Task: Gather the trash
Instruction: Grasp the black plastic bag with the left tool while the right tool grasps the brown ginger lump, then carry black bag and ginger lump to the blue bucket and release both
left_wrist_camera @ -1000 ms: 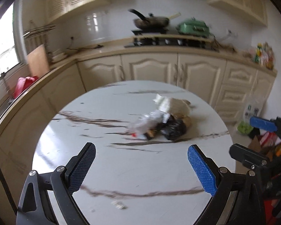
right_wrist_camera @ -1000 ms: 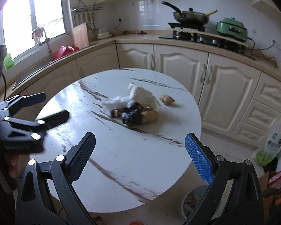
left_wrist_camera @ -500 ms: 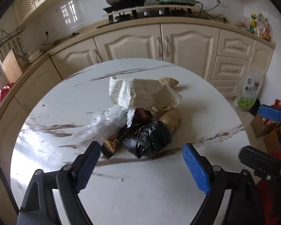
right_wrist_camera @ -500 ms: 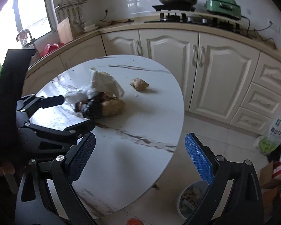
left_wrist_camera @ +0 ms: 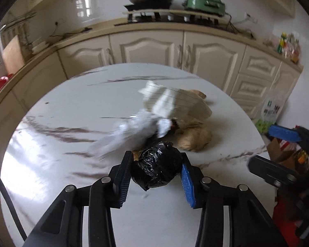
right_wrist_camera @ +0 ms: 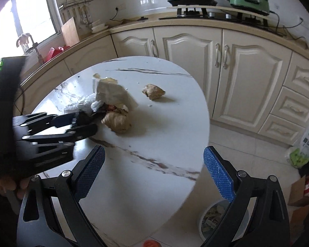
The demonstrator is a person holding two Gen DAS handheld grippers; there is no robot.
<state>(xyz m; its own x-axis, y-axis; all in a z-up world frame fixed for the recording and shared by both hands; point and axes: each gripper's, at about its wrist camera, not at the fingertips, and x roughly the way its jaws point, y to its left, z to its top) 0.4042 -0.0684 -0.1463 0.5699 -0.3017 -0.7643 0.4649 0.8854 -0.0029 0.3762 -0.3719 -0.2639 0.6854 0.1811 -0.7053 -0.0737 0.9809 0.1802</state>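
A crumpled black plastic wad (left_wrist_camera: 156,168) lies at the near side of a trash pile on the round marble table (left_wrist_camera: 72,103). My left gripper (left_wrist_camera: 156,156) straddles it, its jaws closing, with both pads touching the wad's sides. Behind it lie a clear plastic wrapper (left_wrist_camera: 129,131), a folded lined paper (left_wrist_camera: 171,100) and a brown crumpled paper ball (left_wrist_camera: 195,138). A second brown ball (right_wrist_camera: 153,91) sits apart, farther back on the table. My right gripper (right_wrist_camera: 154,164) hangs open and empty over the table's near right edge, to the right of the left gripper (right_wrist_camera: 80,123).
A white bin (right_wrist_camera: 214,216) with scraps stands on the floor below the table's right edge. Cream cabinets (right_wrist_camera: 195,51) and a counter with a stove run behind. A green-and-white bag (right_wrist_camera: 304,146) and boxes sit on the floor at right.
My left gripper has moved forward and down onto the pile, and its jaws have narrowed around the black wad. My right gripper has drifted forward and lower, staying open.
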